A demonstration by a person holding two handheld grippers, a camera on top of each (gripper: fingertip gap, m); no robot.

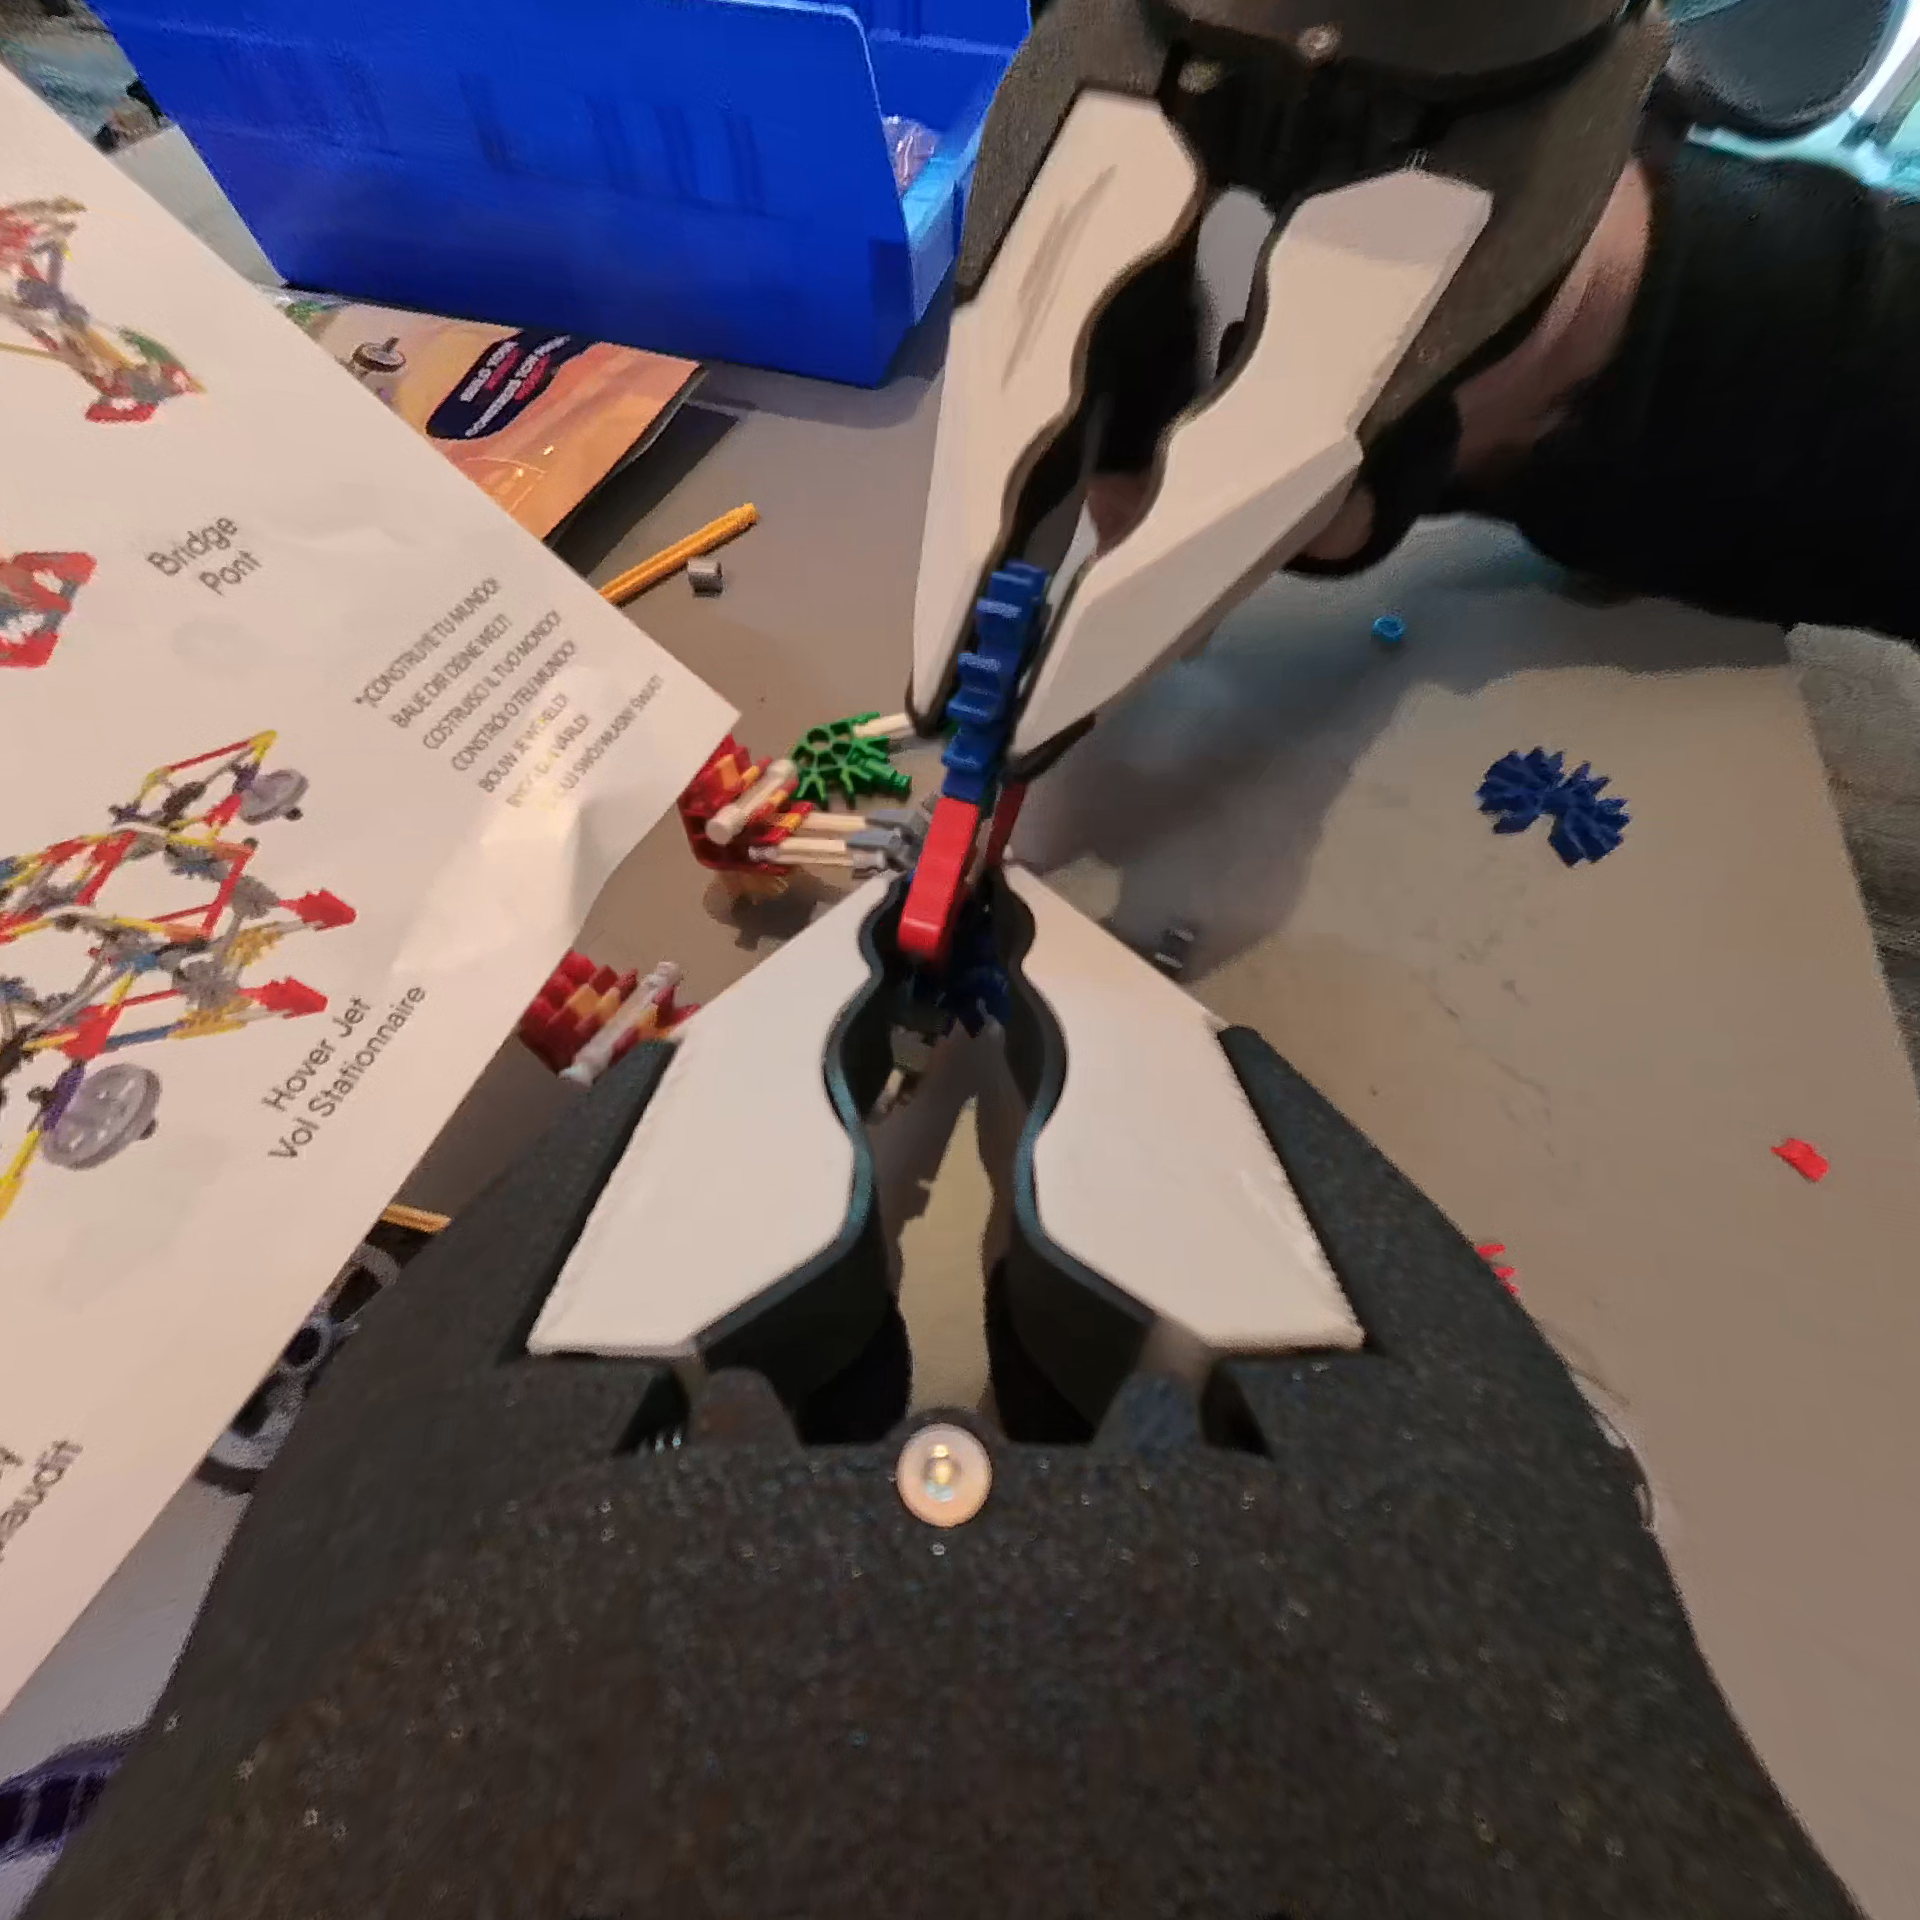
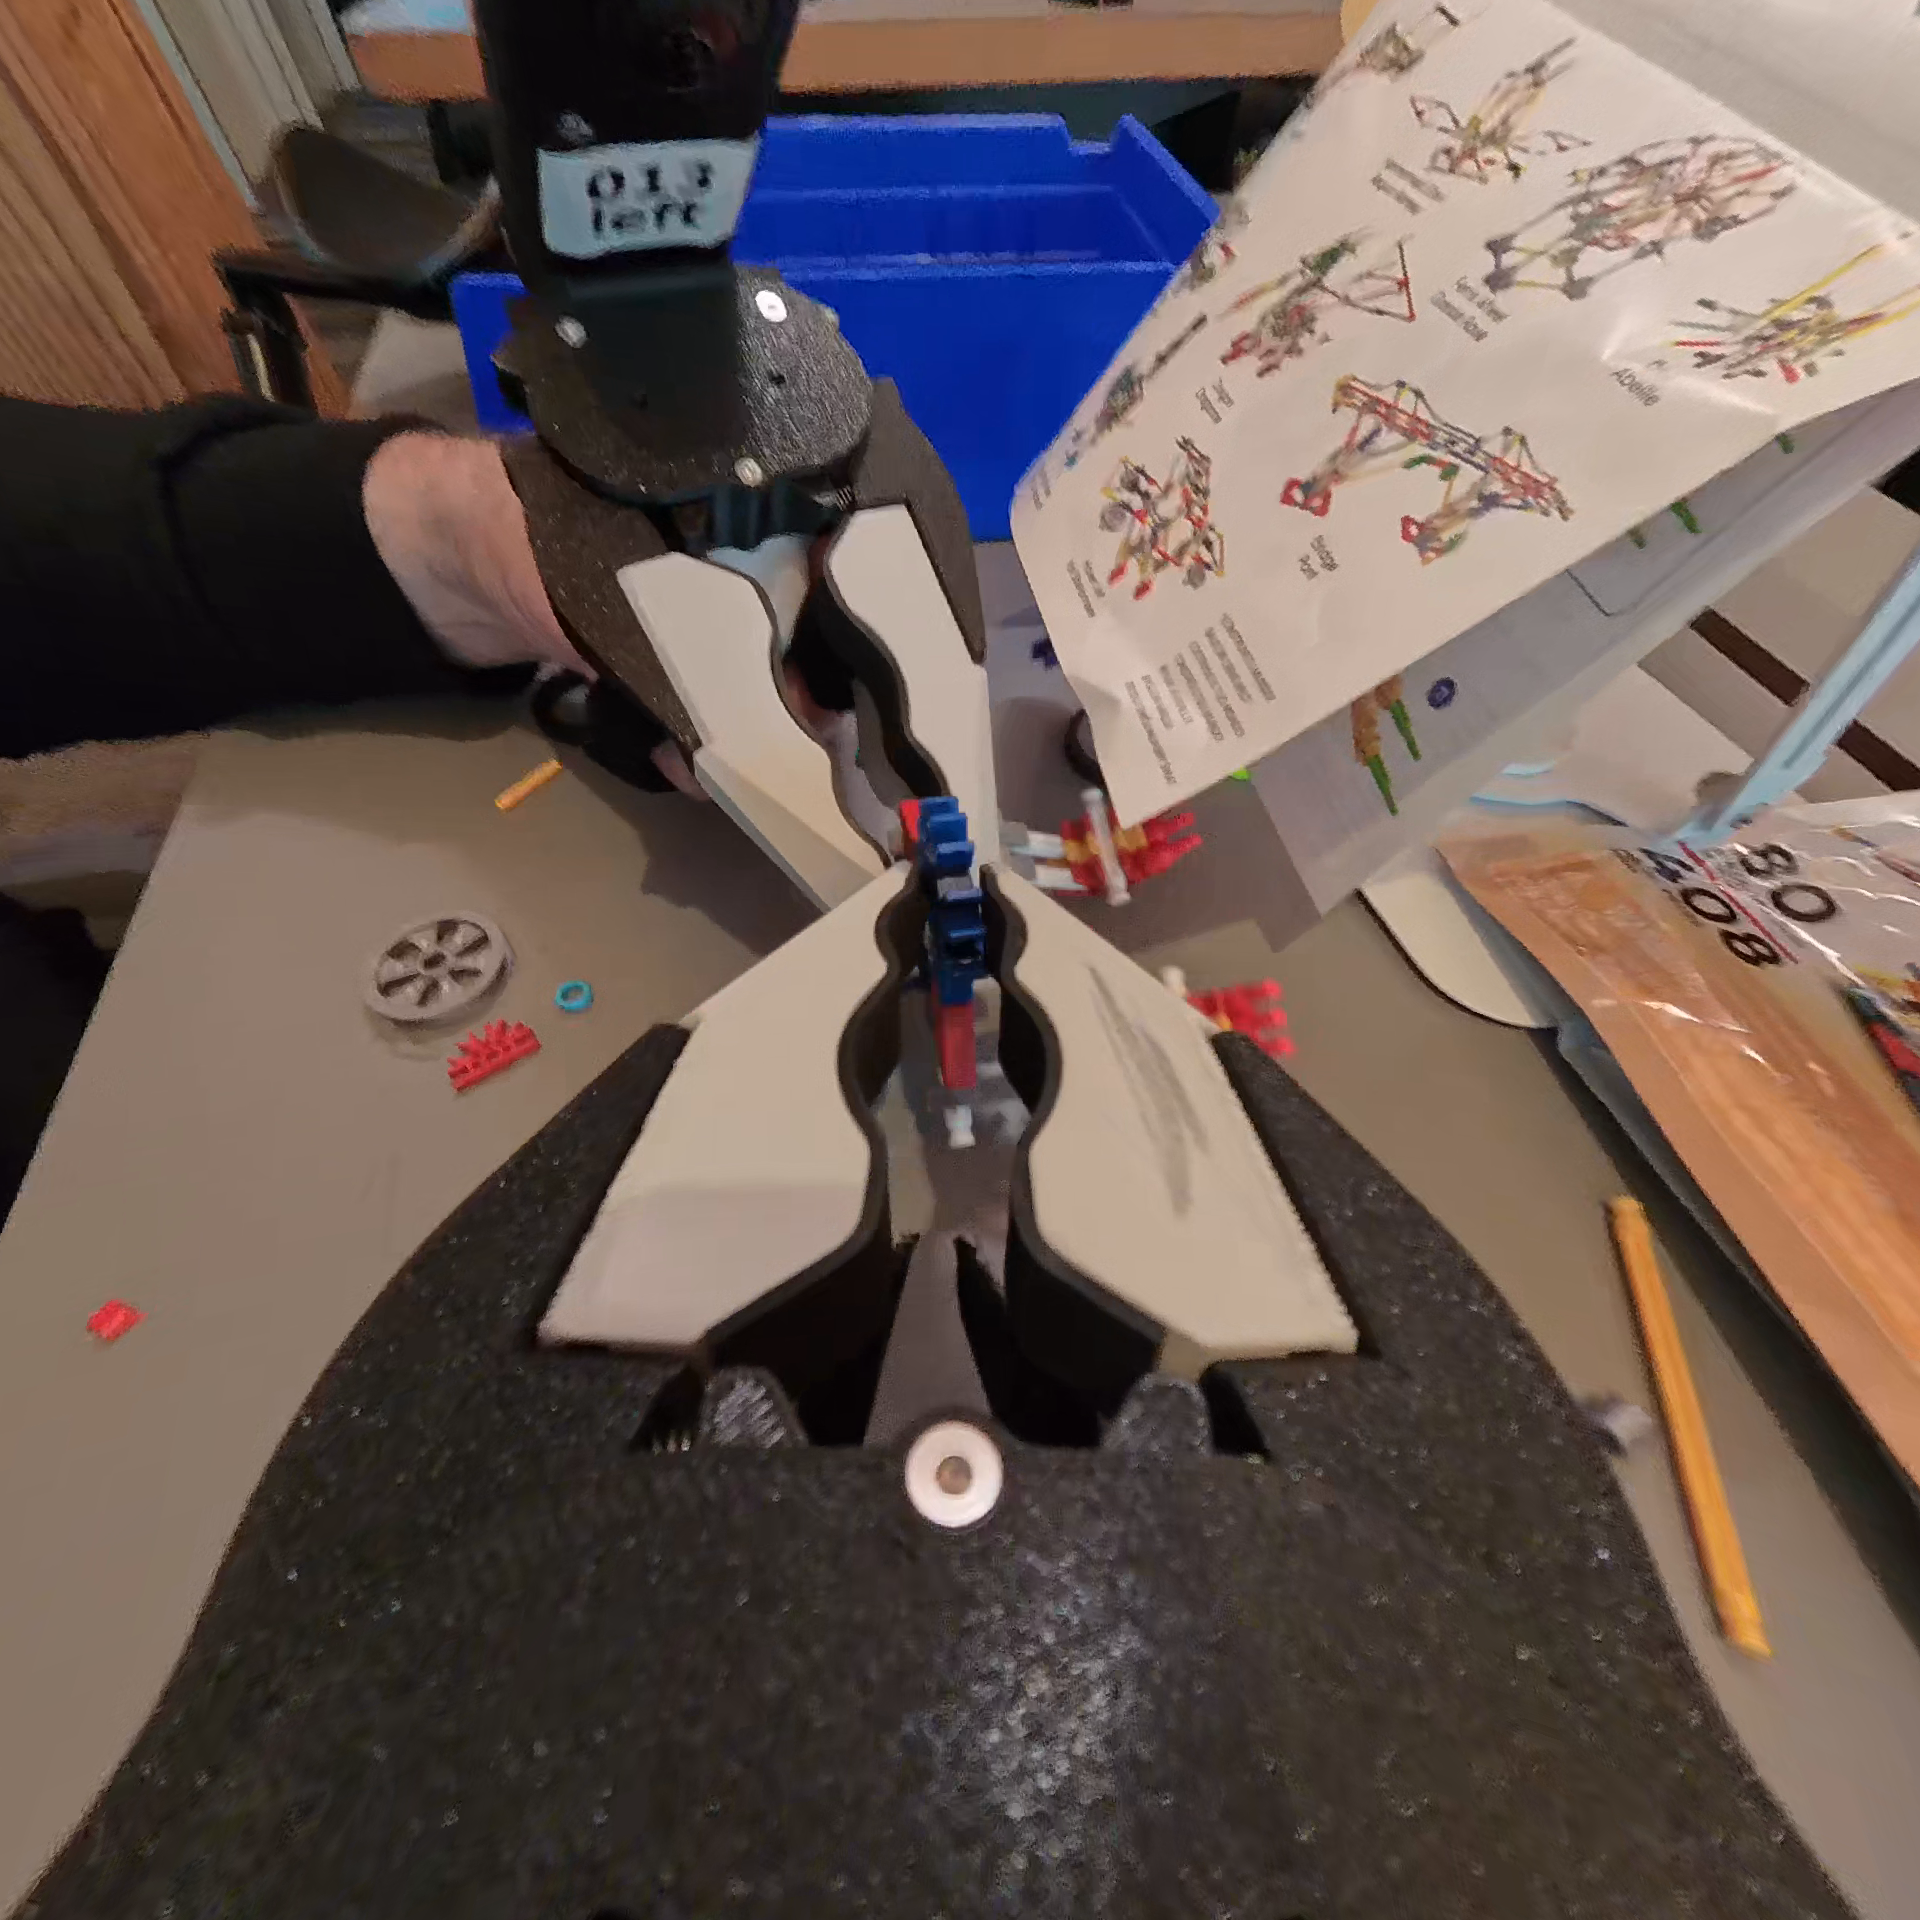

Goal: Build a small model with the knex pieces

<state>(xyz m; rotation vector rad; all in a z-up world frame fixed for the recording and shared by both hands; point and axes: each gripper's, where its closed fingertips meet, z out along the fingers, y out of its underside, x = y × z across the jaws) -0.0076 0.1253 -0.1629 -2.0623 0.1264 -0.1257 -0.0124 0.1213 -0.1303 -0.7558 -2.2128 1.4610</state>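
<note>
A small assembly of construction-toy pieces hangs between both grippers above the grey table (image 1: 1455, 987). My left gripper (image 1: 940, 888) is shut on its red piece (image 1: 935, 862), with a blue part behind it between the jaws. My right gripper (image 1: 966, 727) comes in from above, tip to tip, shut on the blue toothed connector (image 1: 992, 644). In the right wrist view my right gripper (image 2: 951, 883) clamps the blue connector (image 2: 951, 914), with a red piece (image 2: 956, 1029) deeper in its jaws. The left gripper (image 2: 940, 821) meets it from the far side, held by a hand.
A blue bin (image 1: 571, 177) stands at the back. A printed instruction sheet (image 1: 260, 727) lies tilted beside the grippers. A red, yellow and white cluster (image 1: 758, 821) with a green connector (image 1: 842, 753), a blue connector (image 1: 1553, 800), a grey wheel (image 2: 436, 966), yellow rods (image 2: 1683, 1423) and a plastic bag (image 2: 1714, 1039) lie around. The tips of both grippers are at nearly the same place. Both grippers' tips are roughly 15 centimetres from the grey wheel (image 2: 436, 966).
</note>
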